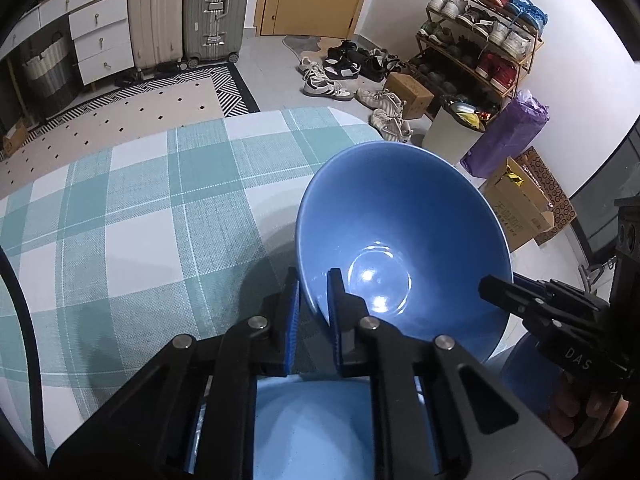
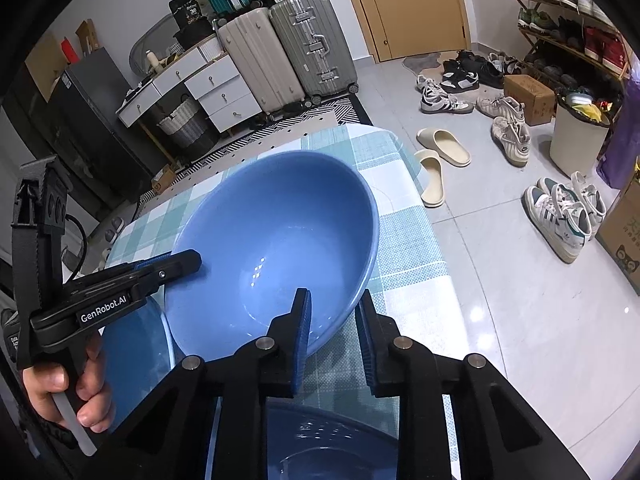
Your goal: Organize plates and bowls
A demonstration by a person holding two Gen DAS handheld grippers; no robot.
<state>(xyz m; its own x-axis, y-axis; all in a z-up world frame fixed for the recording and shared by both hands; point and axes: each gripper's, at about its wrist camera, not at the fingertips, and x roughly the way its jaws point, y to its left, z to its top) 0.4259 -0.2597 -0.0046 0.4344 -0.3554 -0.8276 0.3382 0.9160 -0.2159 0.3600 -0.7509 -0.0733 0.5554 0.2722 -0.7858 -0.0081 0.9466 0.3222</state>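
A large blue bowl (image 1: pixel 400 220) (image 2: pixel 280 224) is held tilted above the checked tablecloth (image 1: pixel 140 200). My left gripper (image 1: pixel 314 280) is shut on the bowl's near rim, one finger inside, one outside; in the right wrist view it (image 2: pixel 188 258) clamps the left rim. My right gripper (image 2: pixel 334 308) straddles the bowl's near right rim with its jaws apart, the right finger off the bowl; it shows in the left wrist view (image 1: pixel 492 284) at the bowl's right edge. More blue dishes lie below: one (image 1: pixel 312 416) under the left gripper, one (image 2: pixel 132 356) and another (image 2: pixel 320 440) under the right.
The table edge (image 2: pixel 420 200) drops to a tiled floor with slippers (image 2: pixel 440 148), shoes (image 2: pixel 560 216) and cardboard boxes (image 1: pixel 520 204). Suitcases (image 1: pixel 212 8) and white drawers (image 1: pixel 104 36) stand at the far wall. A shoe rack (image 1: pixel 480 40) and a bin (image 1: pixel 452 132) are at the right.
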